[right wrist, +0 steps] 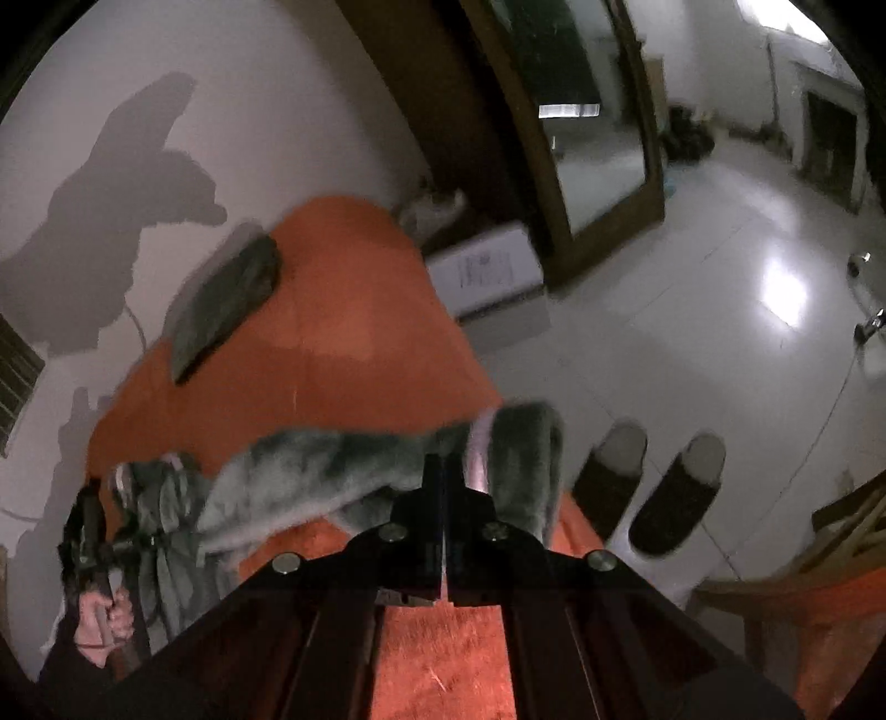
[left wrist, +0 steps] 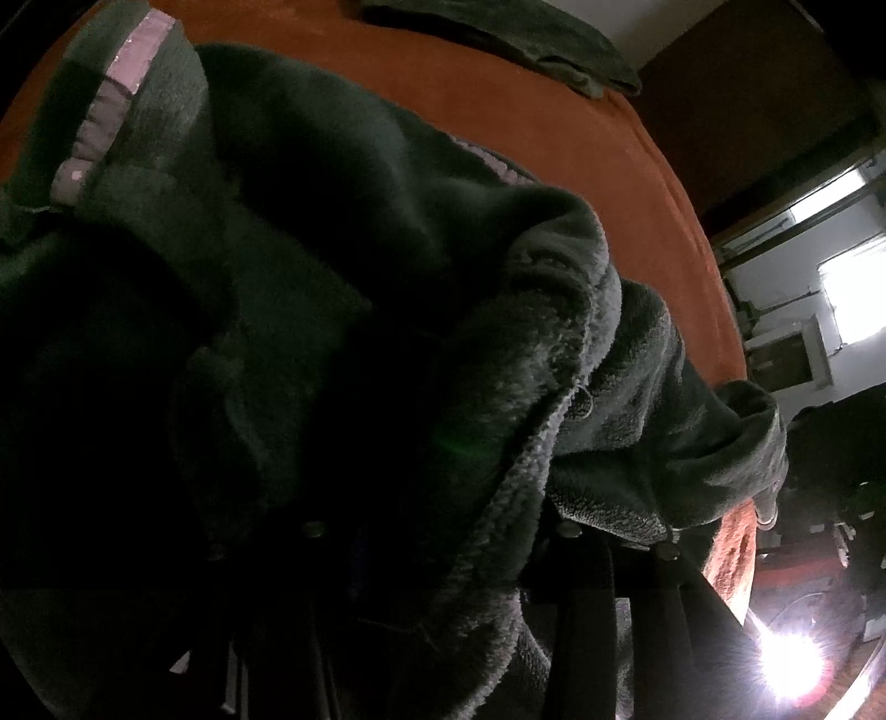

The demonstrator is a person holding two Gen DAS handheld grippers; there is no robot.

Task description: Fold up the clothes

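Left wrist view: a dark green fleece garment with a pale pink trim band fills the frame, heaped over the left gripper so that its fingers are lost in shadow and fabric; whether they are open or clamped on the fleece cannot be told here. Beyond the heap lies bare orange bedcover, with a folded dark garment at its far edge. Right wrist view: the right gripper has its jaws closed together at the garment's pink-trimmed end, apparently pinching the fleece. From there the garment's long axis runs leftward across the orange bedcover to the left gripper, held in a hand, where the rest bunches. Two slippers sit on the floor.
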